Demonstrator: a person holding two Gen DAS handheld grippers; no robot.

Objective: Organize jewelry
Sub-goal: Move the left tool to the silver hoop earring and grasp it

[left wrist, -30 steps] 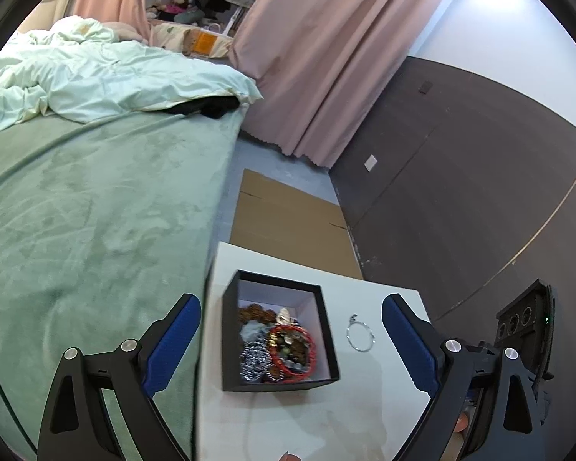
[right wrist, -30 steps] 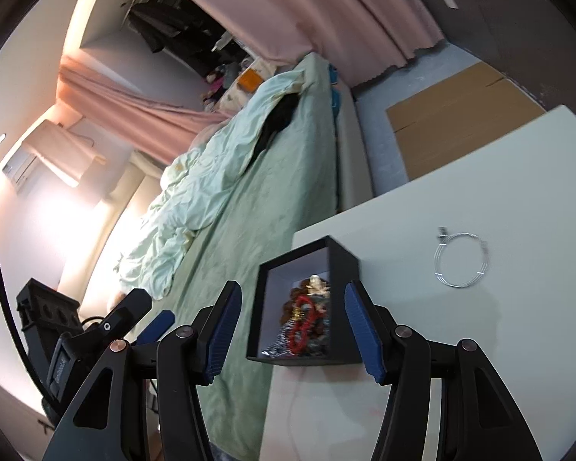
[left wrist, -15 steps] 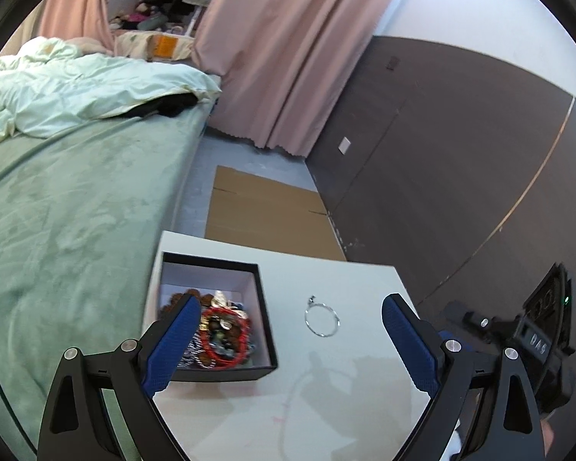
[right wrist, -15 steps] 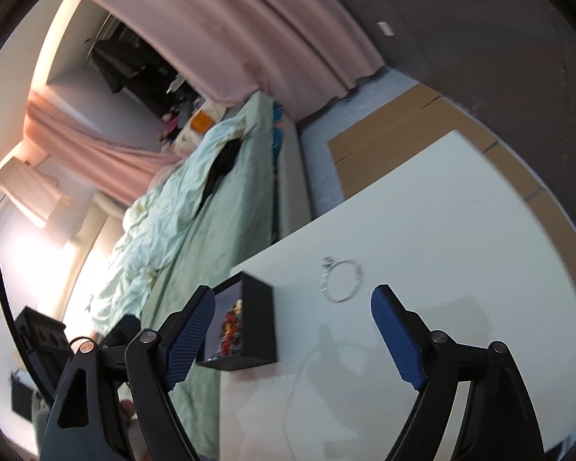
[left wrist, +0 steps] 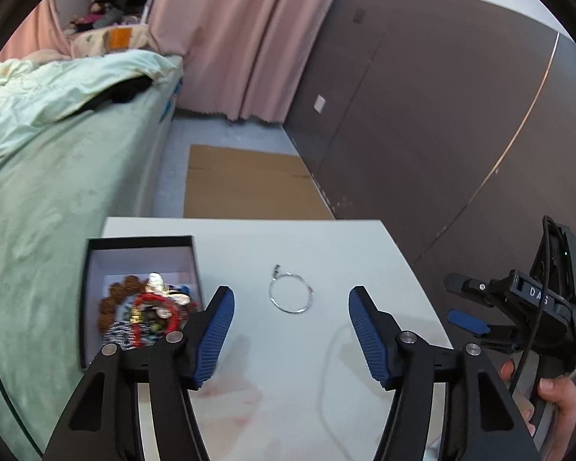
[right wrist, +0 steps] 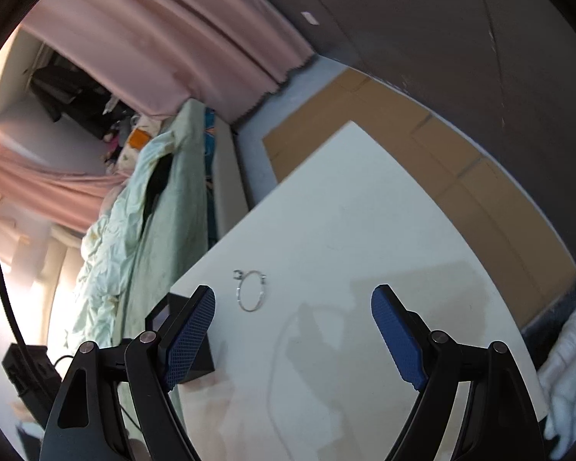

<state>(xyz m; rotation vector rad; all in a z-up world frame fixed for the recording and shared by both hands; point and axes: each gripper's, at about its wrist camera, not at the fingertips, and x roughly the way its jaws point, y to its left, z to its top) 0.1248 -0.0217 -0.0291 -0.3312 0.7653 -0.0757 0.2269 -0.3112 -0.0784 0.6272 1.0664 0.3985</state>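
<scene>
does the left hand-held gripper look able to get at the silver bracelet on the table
Probably yes. The left hand-held gripper is open with the silver bracelet lying flat just ahead between its fingers, bare table around it. The black box sits off to its left, apart from the bracelet.

Each view looks forward and down along its own blue-padded fingers. The left wrist view sits near the table's [left wrist: 326, 238] front edge, facing the far edge and curtain [left wrist: 249, 38]. The right wrist view rolls sideways toward the far left corner. Both share the silver bracelet [left wrist: 291, 299] [right wrist: 250, 295] and the black box [left wrist: 140, 244] [right wrist: 196, 365].
</scene>
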